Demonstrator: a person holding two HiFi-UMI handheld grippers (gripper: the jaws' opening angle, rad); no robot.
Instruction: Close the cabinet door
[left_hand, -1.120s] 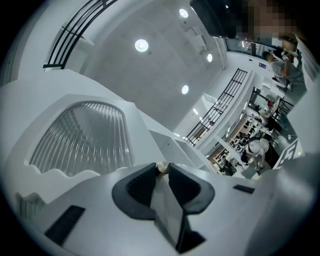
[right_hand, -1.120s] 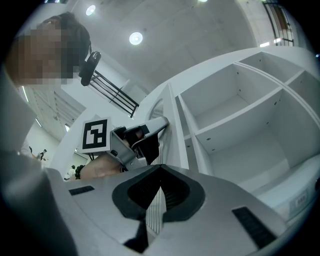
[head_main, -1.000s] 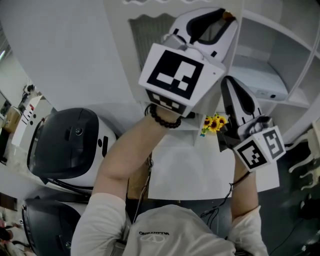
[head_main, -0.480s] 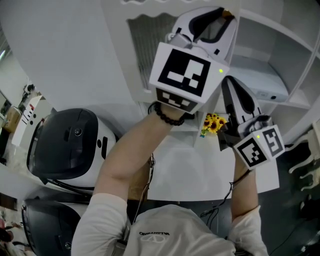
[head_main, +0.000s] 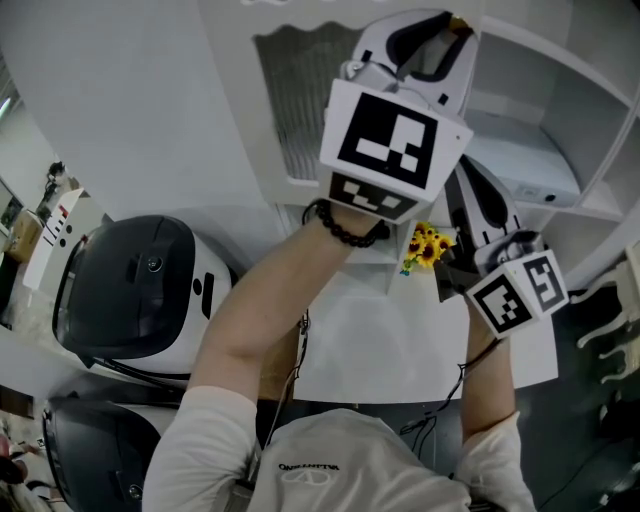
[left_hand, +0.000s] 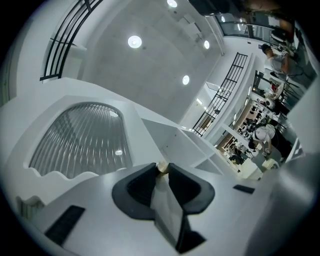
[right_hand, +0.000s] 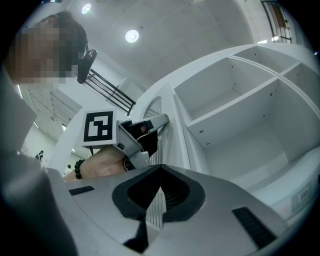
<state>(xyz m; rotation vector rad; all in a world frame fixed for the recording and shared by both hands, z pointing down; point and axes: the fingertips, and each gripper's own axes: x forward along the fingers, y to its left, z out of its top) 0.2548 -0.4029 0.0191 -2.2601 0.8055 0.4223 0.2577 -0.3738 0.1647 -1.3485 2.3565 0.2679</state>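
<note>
A white cabinet (head_main: 590, 110) with bare shelves (right_hand: 235, 100) stands open in front of me. Its door (head_main: 300, 100) has a ribbed glass pane (left_hand: 80, 140) and hangs ajar at the left. My left gripper (head_main: 447, 28) is raised high and shut on the door's small tan knob (left_hand: 162, 168), which shows between its tips. In the right gripper view the left gripper (right_hand: 162, 120) sits at the door's (right_hand: 156, 107) edge. My right gripper (head_main: 452, 162) hangs lower, just right of the left arm, jaws shut on nothing (right_hand: 160, 186).
A white unit (head_main: 530, 180) lies on a cabinet shelf. Small yellow flowers (head_main: 428, 247) stand on the white table (head_main: 400, 340) below. Two black-and-white rounded machines (head_main: 130, 290) sit at the left. People (left_hand: 260, 140) are far off in the room.
My left gripper has moved to the right with the knob in it, bringing the door's edge nearer the cabinet. The right gripper has stayed put.
</note>
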